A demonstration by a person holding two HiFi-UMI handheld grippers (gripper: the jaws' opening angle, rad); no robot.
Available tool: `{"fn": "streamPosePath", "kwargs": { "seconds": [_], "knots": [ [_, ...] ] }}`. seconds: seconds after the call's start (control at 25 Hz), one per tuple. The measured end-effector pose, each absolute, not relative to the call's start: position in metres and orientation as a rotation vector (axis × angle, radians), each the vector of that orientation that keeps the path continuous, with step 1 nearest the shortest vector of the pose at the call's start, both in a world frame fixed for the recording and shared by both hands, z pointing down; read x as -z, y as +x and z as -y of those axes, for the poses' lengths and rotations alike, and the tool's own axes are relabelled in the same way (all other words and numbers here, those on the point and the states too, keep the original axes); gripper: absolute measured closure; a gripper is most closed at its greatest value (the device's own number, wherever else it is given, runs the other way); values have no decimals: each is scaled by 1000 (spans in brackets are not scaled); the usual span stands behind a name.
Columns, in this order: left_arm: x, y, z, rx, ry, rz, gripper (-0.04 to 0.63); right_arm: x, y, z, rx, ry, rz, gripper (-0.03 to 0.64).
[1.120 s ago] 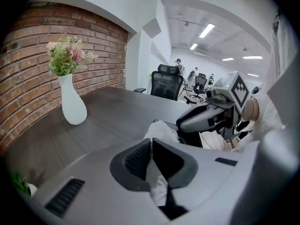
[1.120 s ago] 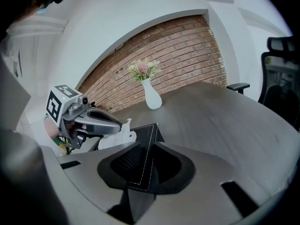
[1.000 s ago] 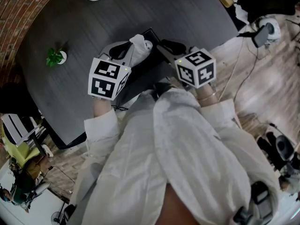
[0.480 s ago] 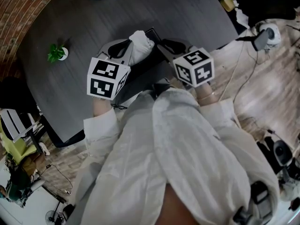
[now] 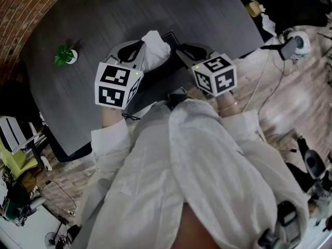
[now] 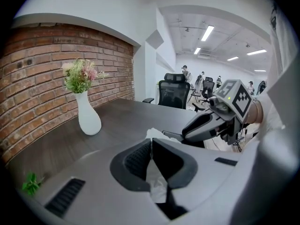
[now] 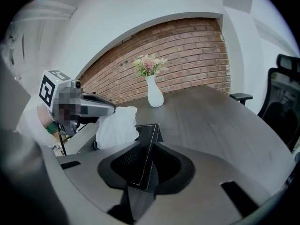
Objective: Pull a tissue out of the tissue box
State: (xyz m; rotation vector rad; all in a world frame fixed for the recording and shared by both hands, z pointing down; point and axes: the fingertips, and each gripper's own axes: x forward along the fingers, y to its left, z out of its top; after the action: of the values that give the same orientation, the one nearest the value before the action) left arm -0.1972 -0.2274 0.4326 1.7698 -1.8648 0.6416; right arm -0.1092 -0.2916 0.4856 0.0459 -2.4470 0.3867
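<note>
Dark grey tabletop [image 5: 207,14] beside a red brick wall [image 6: 37,78]. The left gripper [image 6: 151,146] is clenched on the crumpled white paper tissue [image 7: 117,125], which stands part-way out of the black white-stitched tissue box [image 7: 148,132]. The right gripper [image 5: 182,51] pinches the box's raised edge, apparently to anchor it against the upward pull.

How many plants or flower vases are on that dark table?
2. A white vase of flowers stands by the brick wall; a small green potted plant sits near the table's left edge in the head view. Part of the table is hidden, so there may be more.
</note>
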Motion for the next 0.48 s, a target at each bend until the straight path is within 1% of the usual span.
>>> {"fn": "streamPosePath", "kwargs": {
  "seconds": [0.48],
  "knots": [
    [-418, -203, 226, -615, 1773, 1914, 583, -485, -110, 290, -371, 54, 2444, 535]
  ]
}}
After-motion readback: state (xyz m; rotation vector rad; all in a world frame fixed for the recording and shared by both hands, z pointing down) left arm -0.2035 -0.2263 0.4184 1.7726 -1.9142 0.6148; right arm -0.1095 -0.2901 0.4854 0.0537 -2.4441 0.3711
